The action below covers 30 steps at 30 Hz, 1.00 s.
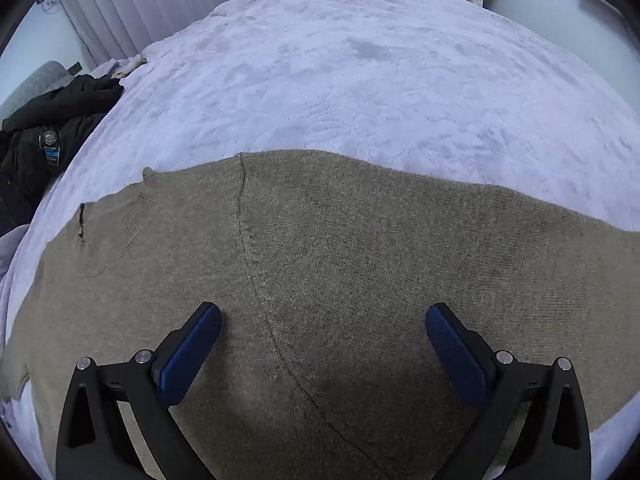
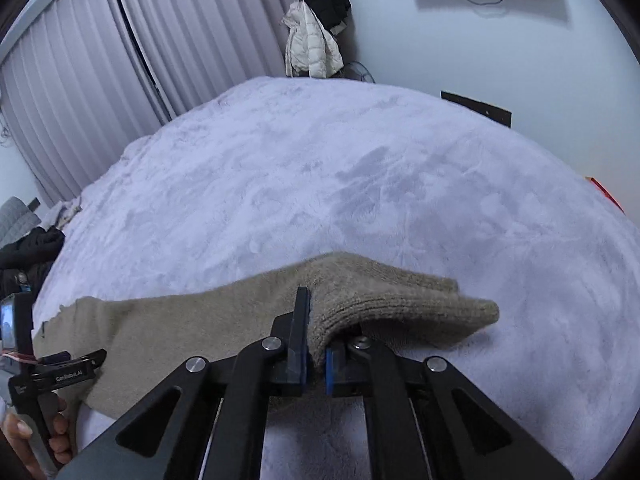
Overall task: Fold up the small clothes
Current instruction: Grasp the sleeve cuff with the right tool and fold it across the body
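Observation:
A beige knitted sweater [image 1: 320,280] lies spread on a lavender plush blanket [image 1: 360,80], its neck opening toward the left. My left gripper [image 1: 323,322] hovers over the sweater's body with its blue pads wide apart and nothing between them. In the right wrist view the sweater [image 2: 180,332] stretches leftward, and its ribbed edge [image 2: 400,300] is bunched up and lifted off the blanket [image 2: 320,180]. My right gripper [image 2: 317,344] is shut on that ribbed edge, the knit pinched between the two blue pads. The left gripper's handle [image 2: 60,372] shows at the lower left, held by a hand.
Dark clothes [image 1: 52,128] are piled off the blanket's left side. Vertical blinds [image 2: 120,60] hang behind the bed. Jackets [image 2: 312,36] hang at the far wall, with a black panel [image 2: 476,108] to the right. Bare blanket stretches beyond the sweater.

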Tool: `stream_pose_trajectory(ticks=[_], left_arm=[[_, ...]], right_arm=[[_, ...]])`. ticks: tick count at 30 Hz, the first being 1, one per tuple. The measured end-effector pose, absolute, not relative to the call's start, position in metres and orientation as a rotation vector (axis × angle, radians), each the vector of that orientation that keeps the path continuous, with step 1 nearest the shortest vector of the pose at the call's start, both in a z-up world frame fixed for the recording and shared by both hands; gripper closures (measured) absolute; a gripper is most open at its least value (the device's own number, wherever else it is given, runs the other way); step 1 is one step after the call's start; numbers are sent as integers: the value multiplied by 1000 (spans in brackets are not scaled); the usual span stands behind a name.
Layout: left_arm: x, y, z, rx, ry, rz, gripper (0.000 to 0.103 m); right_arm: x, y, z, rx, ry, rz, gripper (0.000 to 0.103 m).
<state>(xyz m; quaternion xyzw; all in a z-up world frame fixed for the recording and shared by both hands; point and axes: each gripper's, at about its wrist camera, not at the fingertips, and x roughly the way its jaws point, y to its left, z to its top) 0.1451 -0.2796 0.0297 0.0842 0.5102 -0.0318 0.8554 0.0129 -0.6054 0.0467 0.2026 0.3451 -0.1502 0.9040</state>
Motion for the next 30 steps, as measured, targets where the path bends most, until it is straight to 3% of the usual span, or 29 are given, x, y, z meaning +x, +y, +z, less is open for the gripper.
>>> stream_pose_trajectory(ticks=[4,8,16,25,30], left_arm=[[132,-247,54,78,992,-67,0],[141,-250,14,264,1077,-43,0],[97,-181,26,59,1161,-250,0],[65,-14,41,-208,1040,-84,0],[53,72,46,-320,995,22,0]], right_arm=[[5,-601,57,390,687,-322,97],[9,-575,90,313,651,-326,97],[17,-477,163,130,583,-293,97],[47,-298,208,-52,550,-168,97],[73,-164,184,-123,593,-40,97]])
